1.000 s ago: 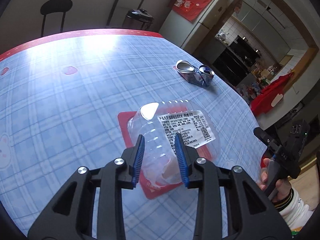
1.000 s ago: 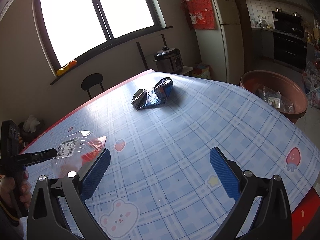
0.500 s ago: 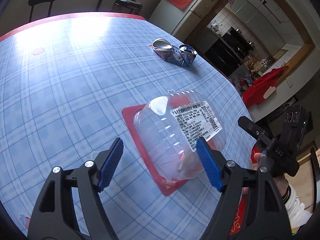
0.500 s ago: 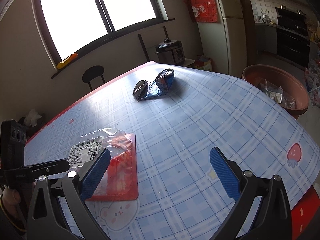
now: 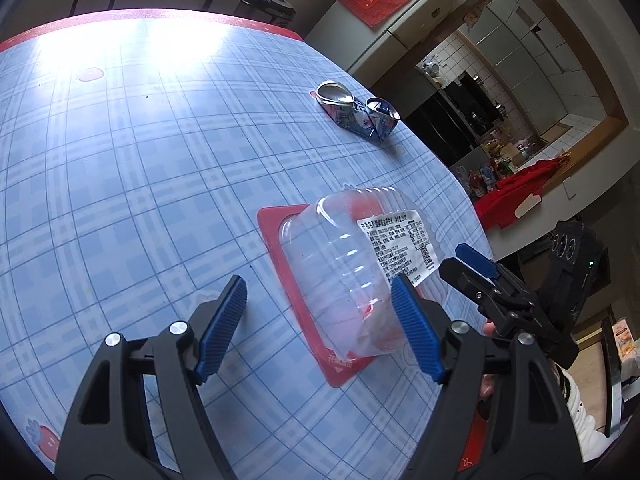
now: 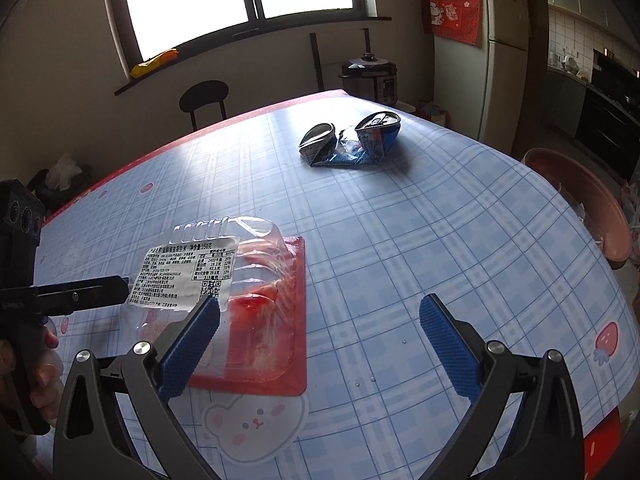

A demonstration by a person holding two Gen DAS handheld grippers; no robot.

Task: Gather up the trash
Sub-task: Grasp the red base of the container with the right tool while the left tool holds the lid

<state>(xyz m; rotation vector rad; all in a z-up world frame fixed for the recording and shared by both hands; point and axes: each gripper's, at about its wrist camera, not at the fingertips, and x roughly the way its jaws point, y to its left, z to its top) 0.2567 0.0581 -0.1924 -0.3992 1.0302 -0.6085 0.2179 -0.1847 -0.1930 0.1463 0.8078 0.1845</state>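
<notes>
So the left gripper (image 5: pixel 318 326) is wide open right now; its jaws have just been opening, and nothing is pinched between them. The clear plastic tray (image 5: pixel 352 264) (white label on top, red card base under it) lies flat on the blue checked tablecloth (image 5: pixel 140 168), just ahead of the left gripper and off toward its right finger (image 5: pixel 416 332), which overlaps the tray's near corner in the view; can't tell if it actually touches.

The right gripper (image 6: pixel 320 330) is spread open too, with bare cloth between its fingers. The same tray (image 6: pixel 240 280) sits just beyond its left finger (image 6: pixel 188 344). The crushed blue can (image 6: pixel 352 140) is well ahead of both grippers, further across the table. A brown tub (image 6: pixel 580 204) stands past the table edge, off to the right gripper's right.
</notes>
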